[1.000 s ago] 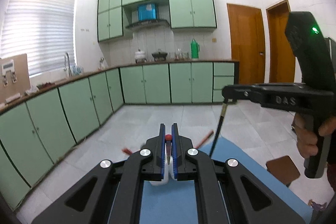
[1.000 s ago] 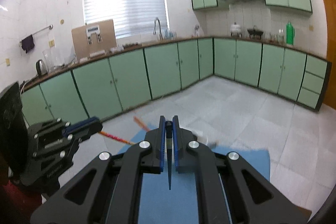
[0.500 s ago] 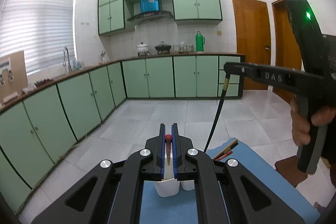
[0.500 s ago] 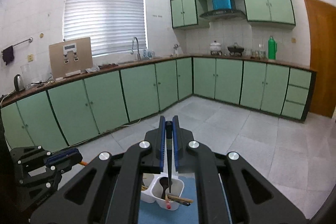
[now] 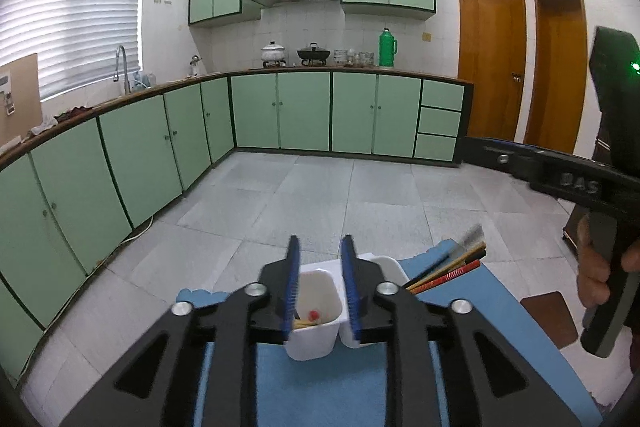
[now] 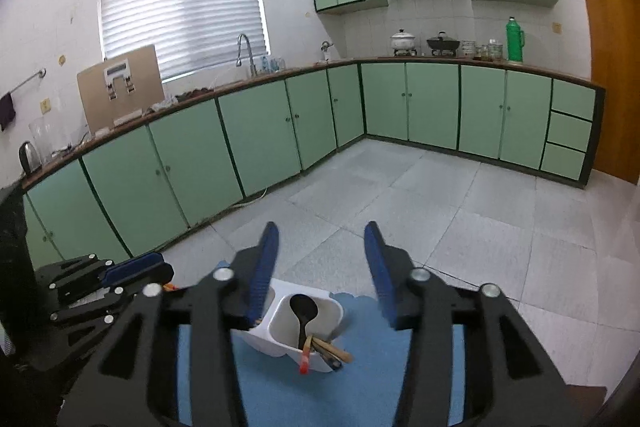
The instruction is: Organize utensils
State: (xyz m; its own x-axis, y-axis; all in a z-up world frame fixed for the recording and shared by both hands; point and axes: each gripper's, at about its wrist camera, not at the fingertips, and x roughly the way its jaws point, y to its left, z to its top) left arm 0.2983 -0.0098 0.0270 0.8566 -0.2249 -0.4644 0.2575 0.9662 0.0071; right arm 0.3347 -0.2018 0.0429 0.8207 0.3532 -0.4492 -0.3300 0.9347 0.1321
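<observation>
A white two-compartment utensil holder [image 5: 316,311] stands on a blue mat [image 5: 496,303]. My left gripper [image 5: 320,289] is open and empty, just above its left compartment, where a red-tipped utensil [image 5: 313,315] lies. Chopsticks [image 5: 448,269] stick out of the right compartment. In the right wrist view the holder [image 6: 294,327] holds a black spoon [image 6: 303,313] and several sticks [image 6: 326,349]. My right gripper [image 6: 320,275] is open and empty above it. The right gripper also shows in the left wrist view [image 5: 480,149].
The blue mat [image 6: 376,367] covers a small table above a tiled floor. Green cabinets [image 5: 304,111] line the far walls. A brown stool [image 5: 550,319] stands to the right of the table.
Both grippers opened. The red-tipped utensil left my left gripper and lies in the holder. The black spoon left my right gripper and stands in the holder.
</observation>
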